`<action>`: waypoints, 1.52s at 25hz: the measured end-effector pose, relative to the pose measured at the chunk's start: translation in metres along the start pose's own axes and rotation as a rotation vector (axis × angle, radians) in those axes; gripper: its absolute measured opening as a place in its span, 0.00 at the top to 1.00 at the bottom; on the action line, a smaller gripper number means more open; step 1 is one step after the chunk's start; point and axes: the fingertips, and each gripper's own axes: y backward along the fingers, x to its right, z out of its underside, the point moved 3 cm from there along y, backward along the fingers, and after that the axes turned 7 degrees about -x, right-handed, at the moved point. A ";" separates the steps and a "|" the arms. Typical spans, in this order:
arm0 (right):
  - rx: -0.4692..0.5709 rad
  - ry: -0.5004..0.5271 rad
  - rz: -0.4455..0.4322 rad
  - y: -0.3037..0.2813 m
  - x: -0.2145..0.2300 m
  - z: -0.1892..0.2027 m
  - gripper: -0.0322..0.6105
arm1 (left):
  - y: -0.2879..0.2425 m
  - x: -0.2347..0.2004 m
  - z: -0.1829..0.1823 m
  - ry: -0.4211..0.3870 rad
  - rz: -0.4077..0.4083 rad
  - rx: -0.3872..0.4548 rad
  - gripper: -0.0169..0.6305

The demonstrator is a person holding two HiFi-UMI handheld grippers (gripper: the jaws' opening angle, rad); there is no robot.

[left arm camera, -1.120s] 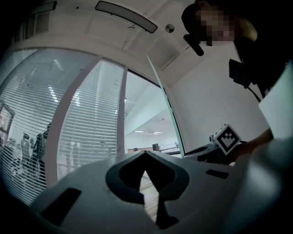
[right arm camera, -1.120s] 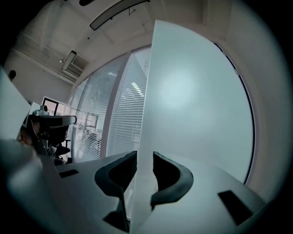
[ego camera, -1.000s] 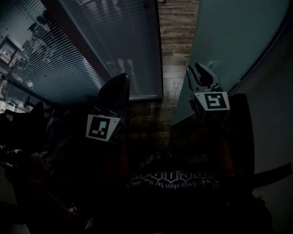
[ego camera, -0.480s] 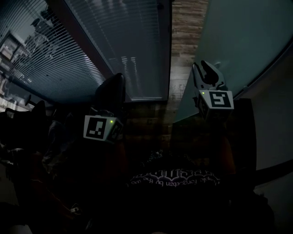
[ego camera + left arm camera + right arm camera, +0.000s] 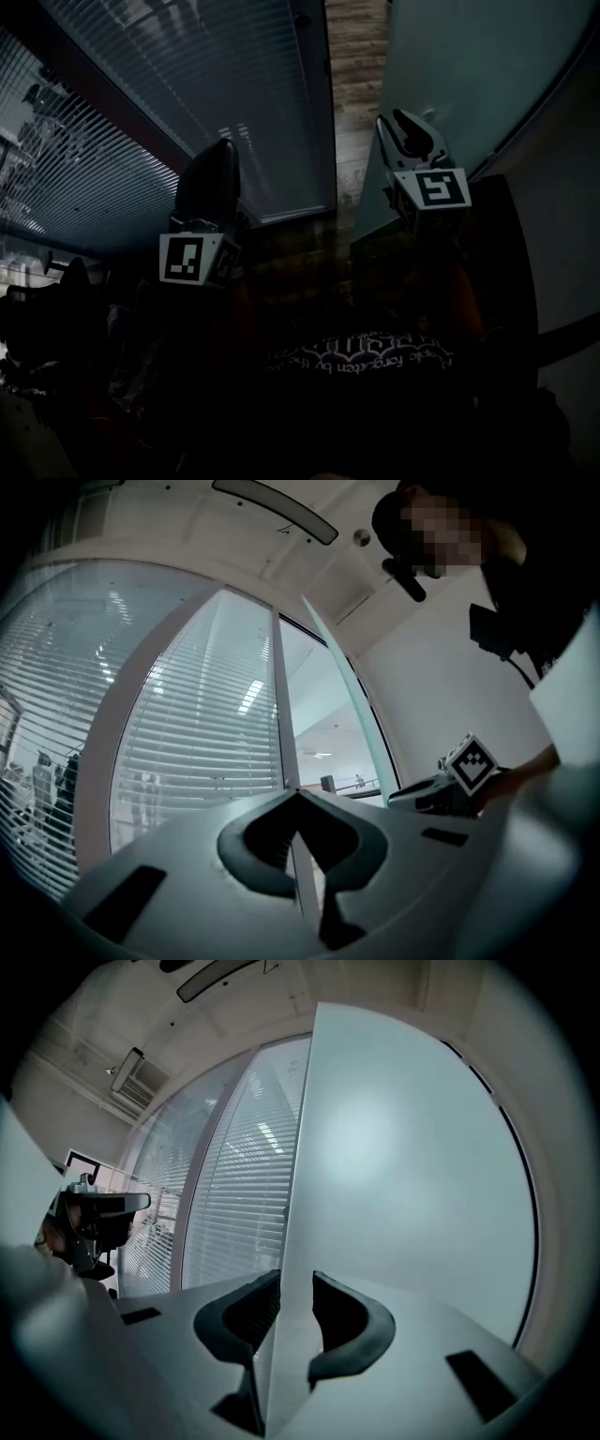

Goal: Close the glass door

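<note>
Right gripper (image 5: 296,1279): jaws closed on the free edge of the glass door (image 5: 412,1166), one jaw on each face, the edge strip filling the gap between them.
Right gripper, head view: right of centre (image 5: 405,131), tips at the door's left edge, marker cube just below them.
Glass door: frosted panel filling the upper right of the head view (image 5: 469,75); it stands at an angle, apart from the blinded window (image 5: 187,84) in the upper left.
Floor: a strip of wooden floor (image 5: 356,56) shows at top centre, between window and door.
Left gripper (image 5: 298,794): jaw tips together, nothing between them.
Left gripper, head view: left of centre (image 5: 217,159), a dark shape against the blinds, touching nothing visible.
Left gripper view, background: slatted window (image 5: 206,724) on the left, the door's thin edge (image 5: 342,696) at centre, the right gripper at the right edge.
Lighting: head view very dark in its lower half; detail there cannot be read.
</note>
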 end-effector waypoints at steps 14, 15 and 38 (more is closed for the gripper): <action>-0.003 -0.024 0.061 -0.068 0.006 -0.005 0.79 | -0.019 -0.056 0.022 0.005 -0.009 -0.014 0.97; -0.003 -0.024 0.061 -0.072 0.006 -0.006 0.79 | -0.021 -0.059 0.024 0.007 -0.012 -0.018 0.97; -0.002 0.003 -0.005 -0.157 0.025 -0.018 0.84 | -0.094 -0.095 0.030 -0.010 -0.051 -0.027 0.97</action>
